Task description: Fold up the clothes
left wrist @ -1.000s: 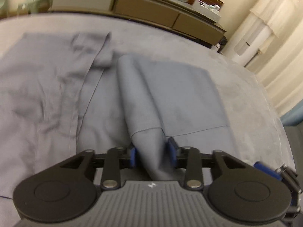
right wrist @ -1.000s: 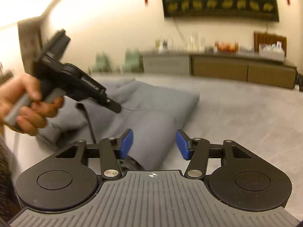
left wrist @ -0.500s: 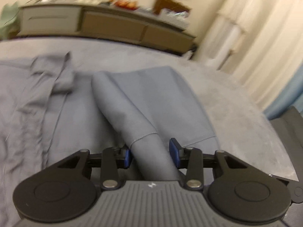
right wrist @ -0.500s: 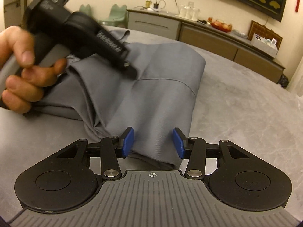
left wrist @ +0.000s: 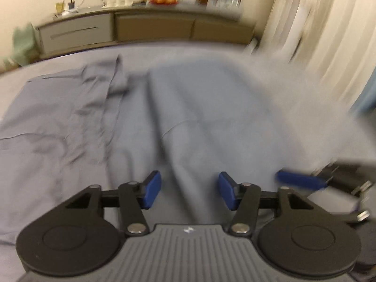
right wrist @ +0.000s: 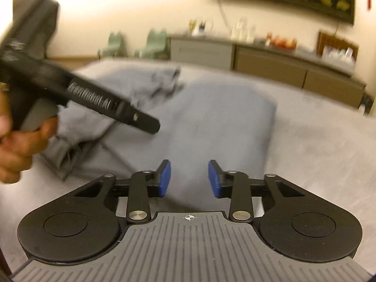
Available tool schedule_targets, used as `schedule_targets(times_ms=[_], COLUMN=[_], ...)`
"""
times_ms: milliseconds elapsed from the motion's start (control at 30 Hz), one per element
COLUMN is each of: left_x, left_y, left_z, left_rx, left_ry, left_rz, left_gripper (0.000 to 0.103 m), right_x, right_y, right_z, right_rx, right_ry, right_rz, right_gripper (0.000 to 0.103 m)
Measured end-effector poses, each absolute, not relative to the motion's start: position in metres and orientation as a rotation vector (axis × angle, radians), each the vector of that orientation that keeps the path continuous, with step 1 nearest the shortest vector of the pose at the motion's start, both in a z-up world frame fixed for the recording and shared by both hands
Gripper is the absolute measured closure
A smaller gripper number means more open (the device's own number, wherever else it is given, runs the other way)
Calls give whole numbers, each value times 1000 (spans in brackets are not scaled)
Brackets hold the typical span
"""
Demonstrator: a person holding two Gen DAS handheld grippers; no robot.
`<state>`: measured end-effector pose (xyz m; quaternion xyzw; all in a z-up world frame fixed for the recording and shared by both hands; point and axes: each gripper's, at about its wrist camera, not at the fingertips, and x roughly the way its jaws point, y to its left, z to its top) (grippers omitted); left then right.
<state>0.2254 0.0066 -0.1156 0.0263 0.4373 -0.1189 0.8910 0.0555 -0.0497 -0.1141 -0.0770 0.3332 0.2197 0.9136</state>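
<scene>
A grey-blue garment (left wrist: 192, 108) lies partly folded on the grey table (left wrist: 70, 58); its right part is folded over, its left part lies flat and creased. My left gripper (left wrist: 189, 191) is open just above the cloth, with a ridge of fabric lying between its blue pads, not clamped. My right gripper (right wrist: 189, 179) is open over the near edge of the folded garment (right wrist: 223, 122). The left gripper's body (right wrist: 94, 96), held by a hand, shows in the right wrist view over the cloth. A blue right fingertip (left wrist: 298, 179) shows at the lower right of the left wrist view.
A long low sideboard (left wrist: 152, 28) with bottles and boxes stands past the far table edge. Pale curtains (left wrist: 329, 28) hang at the right. Green chairs (right wrist: 155, 43) stand at the back left. Bare table (right wrist: 317, 141) lies to the right of the garment.
My left gripper has opened and let go of the fabric fold it was shut on. The fold now lies flatter on the table. The right gripper stayed open over the cloth's near edge.
</scene>
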Motion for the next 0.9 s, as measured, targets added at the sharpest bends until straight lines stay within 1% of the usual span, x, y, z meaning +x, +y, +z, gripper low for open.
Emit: schedule_targets(times_ms=[67,167,233,267,300,333,367,400,467,500,567,633,733,800,867,900], left_x=[218,205,196,194,191,194,197,194,184,177,156,148,147,146,138,139], left_y=[1,2,5,7,10,10,11,16,27,33,50,71,106,121,123,124], left_z=[-117,-106,-97,-97,-96,-108,-119,-119,-104,-94,-72,-65,-80,-98,-111,-113], left_rx=[108,129,136,141,147,168,187,172,107,76,53,67,15,-21,-51,-66], left_ry=[901,875,830,820,812,864,913,895,881,844,752,718,783,838,805,802], left_rz=[-215,-200,-193,-190,-187,-183,-179,-172,-169,-168,-155,-61,36,54,53,48], left_gripper=[48,50,49,49,49,47,41,42,46,46,41,41,45,45,44,44], right_x=[55,53,55,55,56,59,66,74,81,81,71,57,55,58,66,70], right_y=[-45,-55,-71,-80,-89,-97,-102,-105,-108,-110,-110,-102,-84,-72,-65,-64], right_z=[-126,-111,-95,-89,-84,-82,-87,-95,-109,-112,-100,-83,-78,-91,-110,-115], right_rx=[-166,-115,-45,-11,21,49,66,76,73,72,65,10,-64,-128,-203,-221], right_ry=[699,695,672,658,641,637,662,702,754,759,700,601,547,600,681,694], right_rz=[469,472,467,456,433,411,390,367,328,312,305,332,412,438,403,381], right_gripper=[69,69,60,47,43,43,43,43,43,43,43,43,43,50,54,51])
